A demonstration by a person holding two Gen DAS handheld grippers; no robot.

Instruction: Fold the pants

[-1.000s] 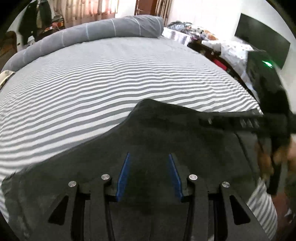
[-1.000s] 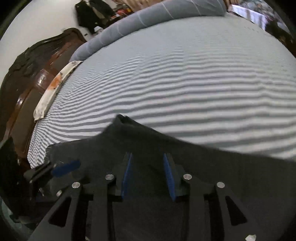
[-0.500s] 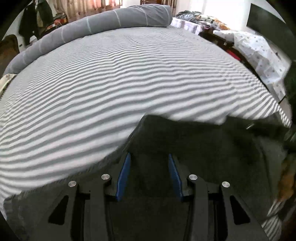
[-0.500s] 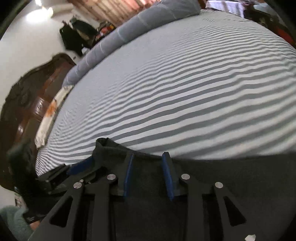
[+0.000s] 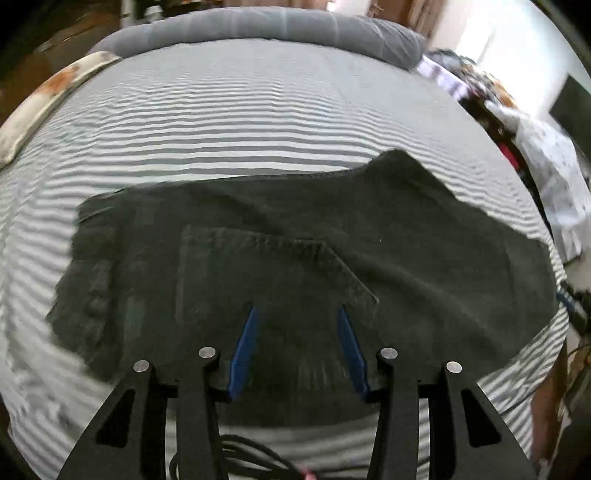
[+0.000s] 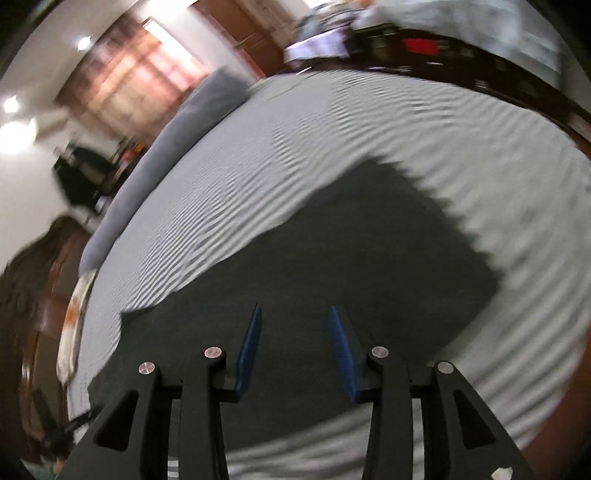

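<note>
The dark grey pants (image 5: pixel 295 251) lie folded flat on the grey-and-white striped bed (image 5: pixel 236 110), a back pocket facing up. My left gripper (image 5: pixel 297 314) hangs open above the pocket, holding nothing. In the right wrist view the pants (image 6: pixel 351 258) spread as a dark flat shape on the bed (image 6: pixel 332 129). My right gripper (image 6: pixel 293 314) is open above the near part of the pants, holding nothing. The right wrist view is blurred.
A long grey bolster (image 5: pixel 258 26) lies along the bed's far edge. A wooden headboard (image 6: pixel 26 280) stands at the left. Cluttered furniture (image 5: pixel 517 122) stands beyond the bed's right side. A black cable (image 5: pixel 236 454) lies on the sheet by the left gripper's base.
Both grippers have pulled back and up from the pants, which now lie flat on the bed. Both views have swung round and show the whole folded garment.
</note>
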